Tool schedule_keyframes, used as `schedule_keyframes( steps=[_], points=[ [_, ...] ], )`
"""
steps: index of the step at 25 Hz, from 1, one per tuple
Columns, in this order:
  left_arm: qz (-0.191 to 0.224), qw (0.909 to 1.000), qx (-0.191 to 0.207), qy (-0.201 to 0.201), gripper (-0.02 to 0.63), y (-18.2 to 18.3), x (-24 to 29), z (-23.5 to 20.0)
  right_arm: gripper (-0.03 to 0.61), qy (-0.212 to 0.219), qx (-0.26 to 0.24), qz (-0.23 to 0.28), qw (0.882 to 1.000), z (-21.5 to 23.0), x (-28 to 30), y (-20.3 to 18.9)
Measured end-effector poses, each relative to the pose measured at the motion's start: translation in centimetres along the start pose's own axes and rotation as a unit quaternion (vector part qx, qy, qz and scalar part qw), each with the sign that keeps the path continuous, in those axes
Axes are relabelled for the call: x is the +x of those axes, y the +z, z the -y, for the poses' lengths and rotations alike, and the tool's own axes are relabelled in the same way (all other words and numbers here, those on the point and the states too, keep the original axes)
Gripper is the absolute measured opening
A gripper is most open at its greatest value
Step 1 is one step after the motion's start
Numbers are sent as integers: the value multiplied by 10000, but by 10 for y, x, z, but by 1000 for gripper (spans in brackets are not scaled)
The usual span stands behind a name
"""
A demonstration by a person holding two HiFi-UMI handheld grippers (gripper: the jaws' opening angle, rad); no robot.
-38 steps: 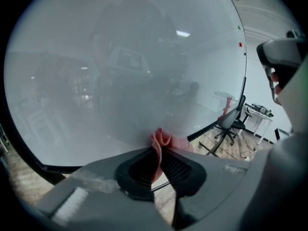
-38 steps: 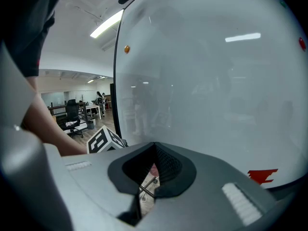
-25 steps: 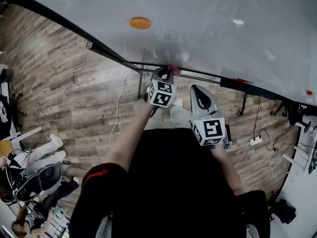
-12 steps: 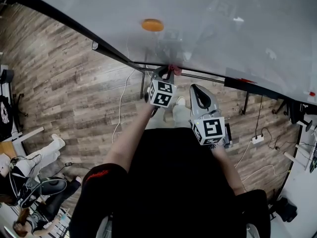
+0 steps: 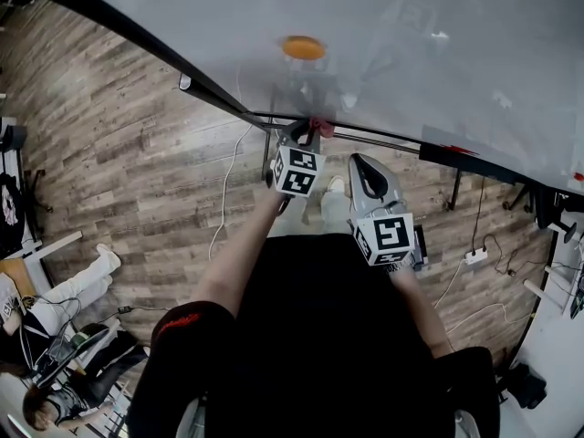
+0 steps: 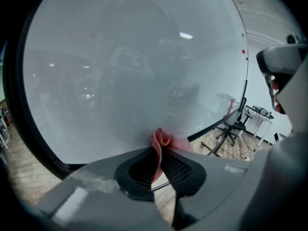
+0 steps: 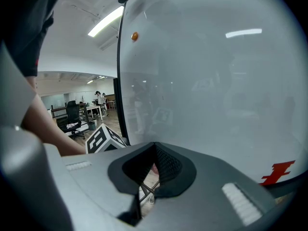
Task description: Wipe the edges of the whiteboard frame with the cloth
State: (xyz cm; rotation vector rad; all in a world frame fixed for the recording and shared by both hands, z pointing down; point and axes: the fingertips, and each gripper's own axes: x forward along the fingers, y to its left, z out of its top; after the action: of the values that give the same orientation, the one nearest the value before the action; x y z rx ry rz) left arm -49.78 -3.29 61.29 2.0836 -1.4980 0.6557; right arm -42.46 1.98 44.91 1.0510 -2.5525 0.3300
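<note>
While the left gripper (image 5: 302, 136) pinches the crumpled pink cloth (image 6: 166, 139), press firmly along the black whiteboard frame (image 5: 212, 93); the right gripper (image 7: 154, 153) is closed, empty.

The person wears a black top (image 5: 319, 336) with short sleeves, and the left sleeve (image 5: 178, 328) carries a small red print, too small to read. The left gripper (image 5: 306, 131) and the right gripper (image 5: 359, 161) share one build: a smooth, rounded shell of pale grey plastic that tapers toward the jaws. At its rear each bears a white cube, the left cube (image 5: 297, 172) and the right cube (image 5: 387, 237), with black square markers on every visible face. The jaws are lined with black pads (image 6: 179, 170) with a fine cross-hatched texture. Pale ribbed strips (image 7: 239, 202) sit on the grey shell.
</note>
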Motion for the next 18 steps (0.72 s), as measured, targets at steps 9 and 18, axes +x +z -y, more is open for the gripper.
schedule_keyframes(
  steps=[9,18],
  points=[
    [26,10000,-46,73,28,-5,-8,-20,2,32,5,-27,10000,-14,10,-1],
    [61,9999,-55,78,28,-8,-16,-38,2,56,5,-33,10000,-29,24,2]
  ],
)
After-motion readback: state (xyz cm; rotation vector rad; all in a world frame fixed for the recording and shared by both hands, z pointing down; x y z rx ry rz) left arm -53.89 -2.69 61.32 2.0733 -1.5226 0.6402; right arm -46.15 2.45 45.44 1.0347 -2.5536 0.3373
